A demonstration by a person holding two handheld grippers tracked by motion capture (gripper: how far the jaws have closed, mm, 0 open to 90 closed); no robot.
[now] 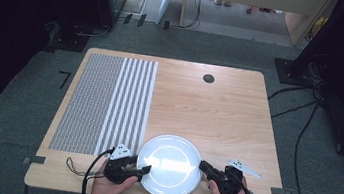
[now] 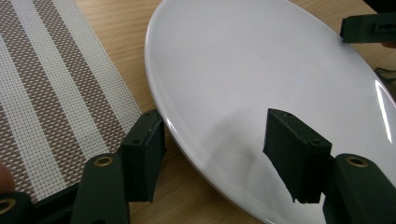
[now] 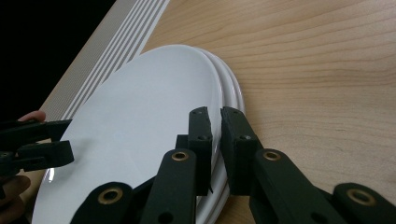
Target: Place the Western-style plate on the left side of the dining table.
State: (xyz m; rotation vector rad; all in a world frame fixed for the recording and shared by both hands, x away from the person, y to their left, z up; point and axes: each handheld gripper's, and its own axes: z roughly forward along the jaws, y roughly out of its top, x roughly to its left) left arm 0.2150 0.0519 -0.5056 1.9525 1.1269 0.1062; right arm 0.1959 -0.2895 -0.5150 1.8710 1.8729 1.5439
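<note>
Evidently stacked white plates [image 3: 154,116], glossy, round, top one tilted, wooden table [image 1: 209,107]

At the bottom of the high view, the left gripper [image 1: 146,168] and the right gripper [image 1: 204,166] are compact black units, each carrying a pale grey three-cornered plate [image 1: 121,149] dotted with small dark holes. A thin black cable [image 1: 91,171] loops from the left one toward the lower left of the frame; another trails off the right one at the bottom edge. Close up, the jaws are matte black blocks on flat black link arms joined by brass-coloured rivets [image 3: 179,156], with small screw holes in the pads [image 2: 296,158]. The forearms are bare.
</note>
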